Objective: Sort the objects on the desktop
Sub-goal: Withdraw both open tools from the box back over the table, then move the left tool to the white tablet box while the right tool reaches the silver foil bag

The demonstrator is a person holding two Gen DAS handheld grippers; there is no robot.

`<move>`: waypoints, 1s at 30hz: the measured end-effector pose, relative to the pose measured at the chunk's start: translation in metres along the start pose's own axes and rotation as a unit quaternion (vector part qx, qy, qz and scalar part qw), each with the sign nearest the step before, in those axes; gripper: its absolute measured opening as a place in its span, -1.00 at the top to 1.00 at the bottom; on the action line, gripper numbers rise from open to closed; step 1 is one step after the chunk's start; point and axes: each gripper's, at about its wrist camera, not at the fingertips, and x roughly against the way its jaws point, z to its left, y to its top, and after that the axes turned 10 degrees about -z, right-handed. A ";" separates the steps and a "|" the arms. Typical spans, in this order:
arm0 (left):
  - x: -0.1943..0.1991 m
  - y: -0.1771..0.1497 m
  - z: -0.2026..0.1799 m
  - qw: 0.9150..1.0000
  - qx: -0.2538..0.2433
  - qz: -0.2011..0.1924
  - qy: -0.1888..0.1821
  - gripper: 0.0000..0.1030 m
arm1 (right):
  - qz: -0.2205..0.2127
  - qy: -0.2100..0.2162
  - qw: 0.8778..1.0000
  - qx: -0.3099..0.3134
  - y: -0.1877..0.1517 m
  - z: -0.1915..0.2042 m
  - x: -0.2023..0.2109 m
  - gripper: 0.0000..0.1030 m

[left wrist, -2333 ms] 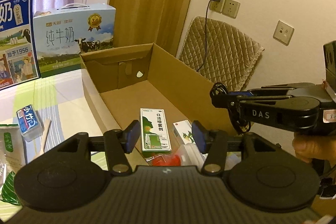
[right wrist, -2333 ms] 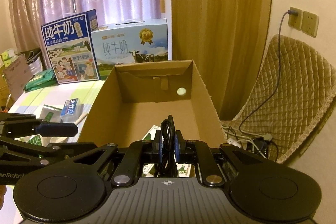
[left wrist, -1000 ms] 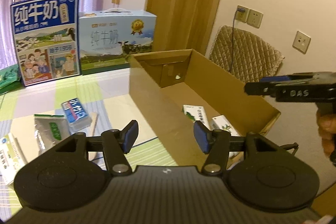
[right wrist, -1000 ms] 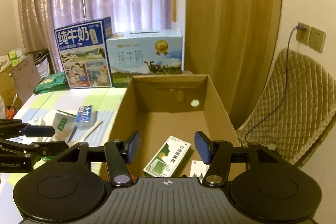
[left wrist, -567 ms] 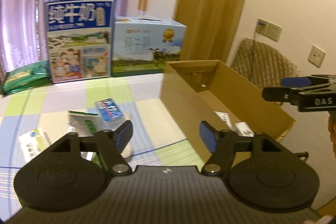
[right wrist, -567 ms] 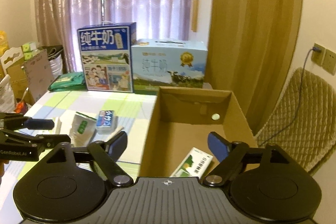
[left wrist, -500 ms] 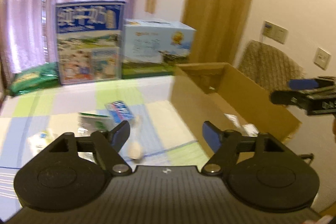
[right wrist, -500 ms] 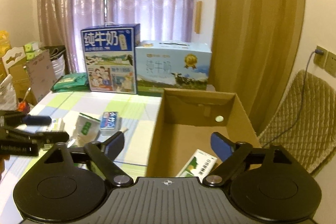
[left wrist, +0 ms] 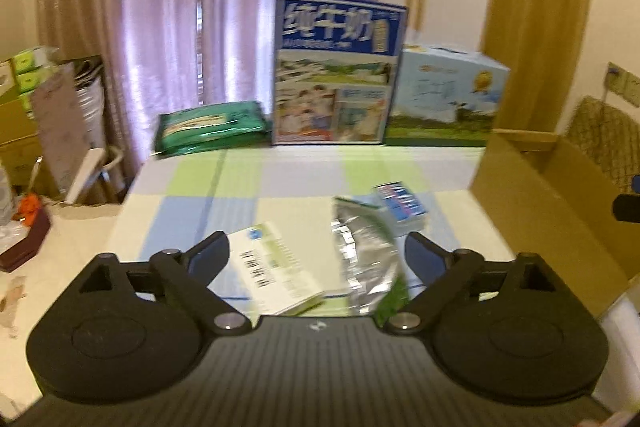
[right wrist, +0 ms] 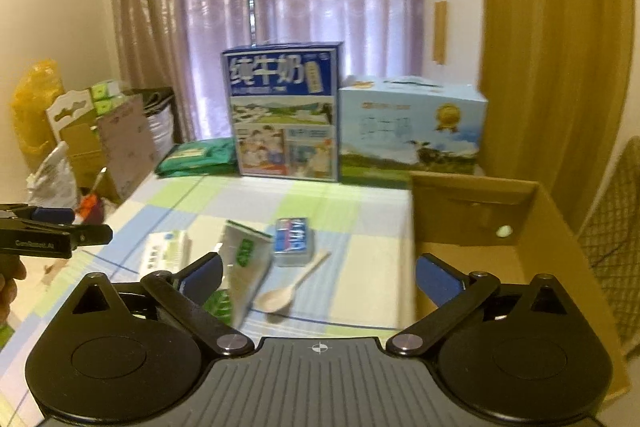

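My left gripper (left wrist: 316,259) is open and empty above the checked table. Below it lie a white box with a barcode (left wrist: 276,269) and a silver-green pouch (left wrist: 366,255); a small blue pack (left wrist: 401,202) lies farther right. My right gripper (right wrist: 318,277) is open and empty too. Ahead of it on the table are the same pouch (right wrist: 244,261), the blue pack (right wrist: 293,239), a pale spoon (right wrist: 290,289) and the white box (right wrist: 166,251). The open cardboard box (right wrist: 472,195) stands at the right. The left gripper (right wrist: 92,233) shows at the left edge of the right wrist view.
Two milk cartons (right wrist: 284,115) (right wrist: 412,127) and a green packet (right wrist: 198,157) stand along the table's far edge before a curtain. Boxes and bags (right wrist: 60,131) crowd the floor at the left. A quilted chair (left wrist: 604,143) stands behind the cardboard box.
Both grippers have swung left, away from the cardboard box and toward the items on the table. The right one let go of the black cable over the box and now stands open.
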 end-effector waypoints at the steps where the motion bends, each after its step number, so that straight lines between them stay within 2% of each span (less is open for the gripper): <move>1: 0.000 -0.001 0.006 1.000 -0.001 0.000 0.006 -0.90 | 0.001 0.003 1.000 0.000 -0.001 0.004 -0.001 -0.96; 9: -0.010 -0.020 0.039 0.998 0.000 0.037 0.042 -0.97 | 0.028 0.031 0.999 0.005 -0.021 0.032 -0.025 -0.96; 16: -0.021 -0.028 0.044 0.998 0.003 0.051 0.041 -0.97 | 0.056 0.045 0.997 -0.001 -0.040 0.044 -0.050 -0.96; 24: -0.054 -0.033 0.064 0.995 0.061 0.072 0.037 -0.96 | 0.085 0.059 0.995 -0.012 -0.054 0.050 -0.090 -0.96; 30: -0.088 -0.034 0.067 0.992 0.082 0.095 0.035 -0.96 | 0.099 0.075 0.992 -0.002 -0.067 0.059 -0.126 -0.96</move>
